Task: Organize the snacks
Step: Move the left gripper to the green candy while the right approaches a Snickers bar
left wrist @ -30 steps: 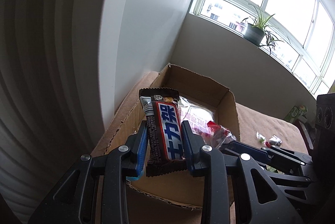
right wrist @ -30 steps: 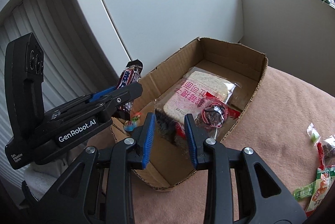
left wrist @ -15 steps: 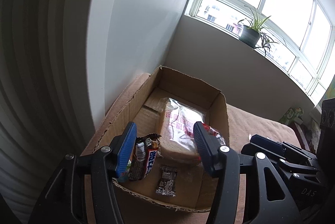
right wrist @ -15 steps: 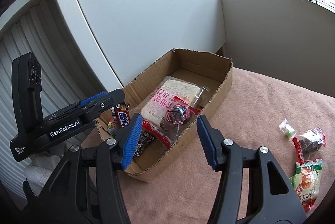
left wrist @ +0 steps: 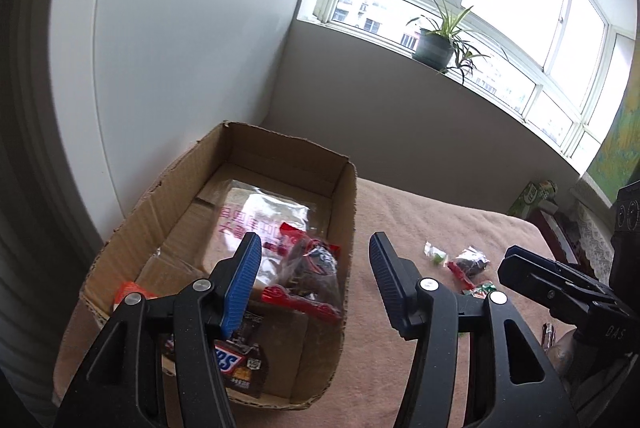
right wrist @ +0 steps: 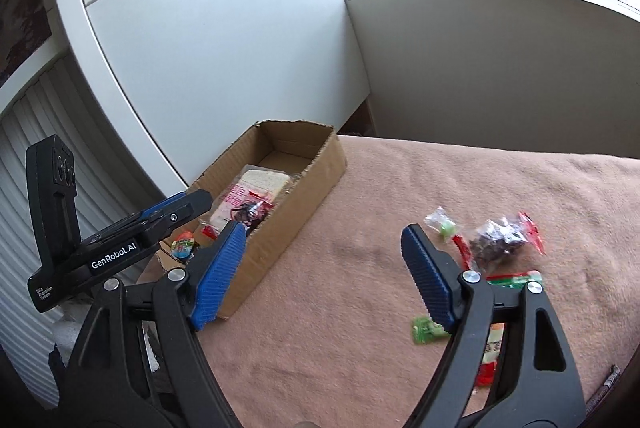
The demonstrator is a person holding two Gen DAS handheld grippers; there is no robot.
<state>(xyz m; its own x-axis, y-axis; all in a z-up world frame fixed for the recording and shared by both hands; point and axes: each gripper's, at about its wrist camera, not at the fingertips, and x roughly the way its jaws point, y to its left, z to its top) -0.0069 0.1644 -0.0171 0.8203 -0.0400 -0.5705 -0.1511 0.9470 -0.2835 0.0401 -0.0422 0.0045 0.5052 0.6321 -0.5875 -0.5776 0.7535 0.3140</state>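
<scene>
Altogether two grippers (left wrist: 316, 284), one box (left wrist: 348, 228)

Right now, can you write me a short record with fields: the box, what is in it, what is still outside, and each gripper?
box: cardboard box, open top, on pink blanket
inside: bread pack, chocolate bar, red packet
outside: small snack packets loose on blanket
left gripper: open, empty
right gripper: jaws opening, nothing between them

Potted plant (left wrist: 434, 45) on windowsill; white cabinet (right wrist: 224, 39).
</scene>
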